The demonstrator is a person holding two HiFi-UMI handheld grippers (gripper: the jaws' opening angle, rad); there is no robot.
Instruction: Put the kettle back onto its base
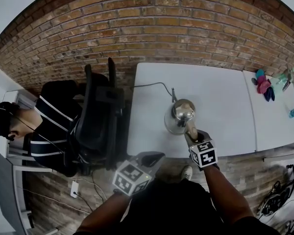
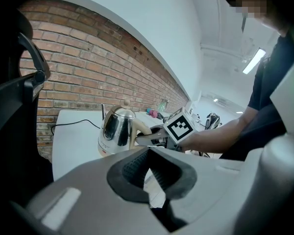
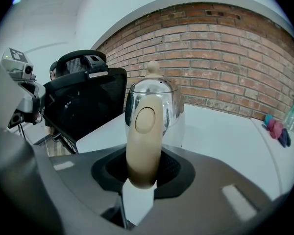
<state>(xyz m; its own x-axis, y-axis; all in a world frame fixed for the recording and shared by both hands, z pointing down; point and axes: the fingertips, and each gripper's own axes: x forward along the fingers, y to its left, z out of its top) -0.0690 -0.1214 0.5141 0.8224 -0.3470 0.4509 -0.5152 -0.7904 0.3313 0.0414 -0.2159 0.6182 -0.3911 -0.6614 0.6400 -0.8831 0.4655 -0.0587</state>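
Observation:
A shiny steel kettle [image 1: 182, 110] [image 2: 115, 126] [image 3: 154, 99] with a beige handle [image 3: 143, 146] stands near the front edge of the white table [image 1: 220, 97]. It sits over a round white base [image 1: 169, 126] [image 2: 107, 150]; I cannot tell whether they touch. A black cord [image 1: 152, 84] runs from the base toward the wall. My right gripper [image 1: 191, 131] [image 3: 142, 173] is shut on the kettle's handle. My left gripper [image 1: 149, 159] [image 2: 148, 168] hangs off the table's front left corner, shut with nothing in it.
A black office chair [image 1: 100, 116] stands against the table's left side, with a seated person [image 1: 49, 126] beyond it. A brick wall [image 1: 186, 28] runs behind. On a second table to the right lie pink and blue items [image 1: 263, 84] and a bottle [image 1: 284, 77].

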